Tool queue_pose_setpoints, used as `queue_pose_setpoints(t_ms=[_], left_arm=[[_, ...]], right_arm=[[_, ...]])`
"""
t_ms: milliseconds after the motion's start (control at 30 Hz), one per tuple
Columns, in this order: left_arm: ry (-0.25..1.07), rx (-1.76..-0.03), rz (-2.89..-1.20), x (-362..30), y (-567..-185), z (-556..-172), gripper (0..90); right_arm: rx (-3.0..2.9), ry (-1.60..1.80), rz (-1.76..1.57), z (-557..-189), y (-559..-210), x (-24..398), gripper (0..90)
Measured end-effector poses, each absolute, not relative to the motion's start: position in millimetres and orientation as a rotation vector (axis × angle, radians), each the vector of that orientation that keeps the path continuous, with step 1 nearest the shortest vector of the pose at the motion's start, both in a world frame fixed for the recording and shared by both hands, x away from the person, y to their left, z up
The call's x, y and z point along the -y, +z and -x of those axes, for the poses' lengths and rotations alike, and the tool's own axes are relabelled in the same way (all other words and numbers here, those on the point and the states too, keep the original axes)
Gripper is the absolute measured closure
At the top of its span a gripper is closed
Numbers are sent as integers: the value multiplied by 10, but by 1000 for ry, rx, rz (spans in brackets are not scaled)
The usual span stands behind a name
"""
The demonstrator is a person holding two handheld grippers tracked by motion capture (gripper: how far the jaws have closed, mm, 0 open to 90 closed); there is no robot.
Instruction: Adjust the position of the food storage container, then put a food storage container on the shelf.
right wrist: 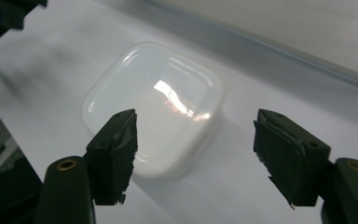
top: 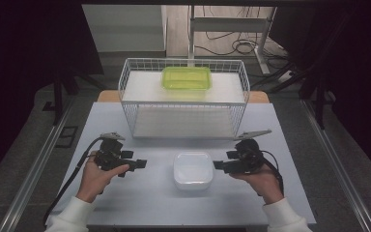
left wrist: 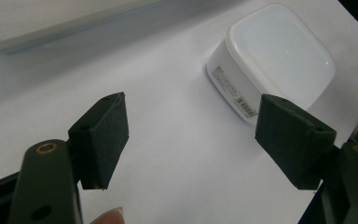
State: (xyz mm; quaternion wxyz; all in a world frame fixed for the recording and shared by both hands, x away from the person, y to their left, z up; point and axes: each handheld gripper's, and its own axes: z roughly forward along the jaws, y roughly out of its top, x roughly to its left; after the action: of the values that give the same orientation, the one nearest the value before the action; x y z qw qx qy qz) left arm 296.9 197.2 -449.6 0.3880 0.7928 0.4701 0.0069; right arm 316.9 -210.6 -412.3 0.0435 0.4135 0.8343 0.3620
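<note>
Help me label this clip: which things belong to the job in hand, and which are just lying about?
In the job:
- white box on the table
- left gripper, jaws open
- right gripper, jaws open

Lying about:
- wire rack
- green tub on the rack

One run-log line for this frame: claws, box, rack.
left claw: open, empty | right claw: open, empty | white box: on table between claws, untouched | green box: on wire rack

Left gripper (left wrist: 191,140): jaws wide apart, nothing between the pads. White square container (left wrist: 275,58) upside down on the white surface (left wrist: 168,93), beyond the right-hand jaw, barcode label on its near wall. A fingertip (left wrist: 109,217) at bottom edge.
</note>
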Motion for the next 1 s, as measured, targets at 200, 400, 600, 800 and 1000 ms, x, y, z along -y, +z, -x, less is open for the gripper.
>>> queue_pose_setpoints(t_ms=[200, 400, 600, 800, 1000], left_arm=[[32, -1199, -2026, -1956, -4512, -2975, 250], [39, -1200, -2007, -1937, -4504, -2950, 250], [12, -1201, -1994, -1864, -4492, -2954, 244], [-35, -1229, -2004, -1699, -4529, -2979, 244], [-89, -1286, -1976, -1568, -4551, -3027, 260]], right_arm=[[-2507, 1101, -1345, -3232, -4123, 2286, 278], [-2527, 1095, -1313, -3237, -4142, 2265, 279], [-2529, 1101, -1307, -3237, -4156, 2264, 295], [-2553, 1083, -1328, -3262, -4247, 2218, 310], [-2571, 1082, -1339, -3282, -4311, 2143, 322]])
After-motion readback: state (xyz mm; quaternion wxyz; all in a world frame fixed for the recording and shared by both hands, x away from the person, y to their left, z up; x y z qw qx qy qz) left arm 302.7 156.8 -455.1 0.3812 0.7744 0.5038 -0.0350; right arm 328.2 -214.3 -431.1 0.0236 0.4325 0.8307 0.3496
